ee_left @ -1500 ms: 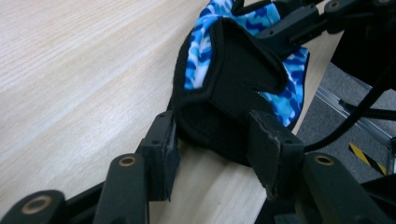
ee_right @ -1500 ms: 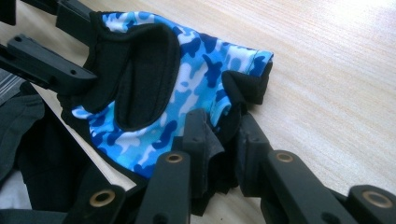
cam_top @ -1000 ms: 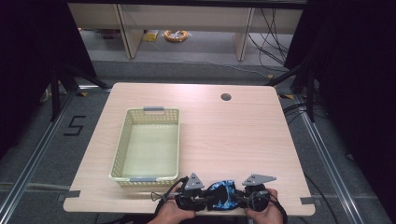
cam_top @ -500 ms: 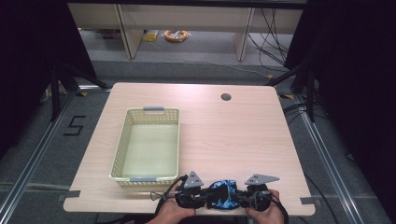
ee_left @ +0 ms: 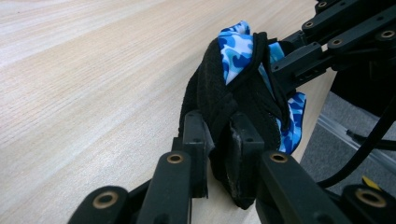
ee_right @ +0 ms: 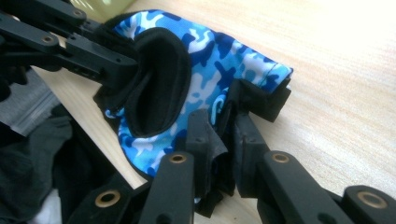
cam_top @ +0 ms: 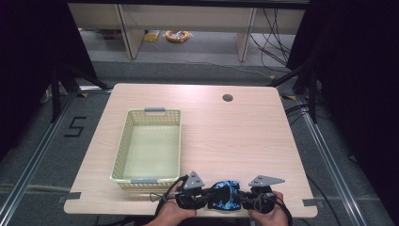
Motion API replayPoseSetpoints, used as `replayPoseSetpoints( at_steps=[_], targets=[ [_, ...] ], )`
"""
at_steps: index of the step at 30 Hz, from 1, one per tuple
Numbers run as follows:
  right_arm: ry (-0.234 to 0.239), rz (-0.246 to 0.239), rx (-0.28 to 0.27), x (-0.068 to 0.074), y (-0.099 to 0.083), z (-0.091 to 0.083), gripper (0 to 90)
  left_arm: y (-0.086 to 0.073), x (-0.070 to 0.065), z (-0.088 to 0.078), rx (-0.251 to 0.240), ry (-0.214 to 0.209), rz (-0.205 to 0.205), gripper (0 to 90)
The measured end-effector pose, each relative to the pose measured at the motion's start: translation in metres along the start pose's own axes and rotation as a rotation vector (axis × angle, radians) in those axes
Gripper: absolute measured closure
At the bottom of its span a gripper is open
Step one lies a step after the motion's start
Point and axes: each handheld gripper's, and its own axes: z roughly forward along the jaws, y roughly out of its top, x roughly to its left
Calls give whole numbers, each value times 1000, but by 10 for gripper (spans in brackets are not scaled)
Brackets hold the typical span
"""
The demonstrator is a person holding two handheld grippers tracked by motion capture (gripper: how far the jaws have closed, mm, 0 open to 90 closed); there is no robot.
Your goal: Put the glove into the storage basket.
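Between both claws (cam_top: 207, 197) (cam_top: 244, 200) — blue camouflage cloth (cam_top: 225, 197), pinched at each end

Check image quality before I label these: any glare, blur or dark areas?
High view: sharp, dark at both sides. Right gripper view: glare whitens the pale wooden table top right; blue camouflage fabric pouch sharp. Left gripper view: near jaws soft.

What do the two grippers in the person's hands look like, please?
Both the left gripper and the right gripper are black, built of jointed bars with brass-coloured pivot pins. Each carries a grey three-cornered plate on top and trails a black cable. No sleeves show.
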Motion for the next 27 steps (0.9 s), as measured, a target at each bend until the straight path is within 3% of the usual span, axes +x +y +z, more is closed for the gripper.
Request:
replayPoseSetpoints(
  at_steps=[4, 6, 7, 8, 11, 16, 17, 18, 23, 25, 26, 27],
  targets=[
    [51, 15, -58, 3, 2, -8, 805, 7, -3, -12, -29, -16, 1, 797],
    [48, 20, -53, 4, 3, -10, 805, 9, -2, -15, -29, -24, 16, 797],
    [41, 12, -72, 4, 3, -11, 805, 10, -3, -17, -45, -16, -5, 799],
    [79, 27, -86, 4, 3, -11, 806, 11, -3, -19, -47, -16, -4, 800],
    [110, 48, -111, 5, 5, -15, 808, 17, -1, -27, -59, -33, -16, 802],
    [114, 46, -109, 16, 16, -28, 811, 26, 0, -39, -87, -39, 5, 803],
    [117, 35, -130, 17, 20, -29, 811, 29, 0, -42, -90, -35, 1, 804],
    [127, 52, -128, 19, 23, -32, 811, 32, 0, -46, -94, -35, 3, 805],
    [113, -37, -145, 28, 52, -40, 811, 50, 9, -68, -116, -40, 11, 804],
    [113, -27, -148, 31, 57, -39, 812, 52, 11, -71, -117, -33, 5, 804],
    [105, -68, -157, 30, 62, -38, 812, 53, 14, -74, -119, -34, -1, 804],
    [113, -31, -134, 35, 66, -39, 812, 55, 15, -78, -119, -21, -13, 804]
  ],
)
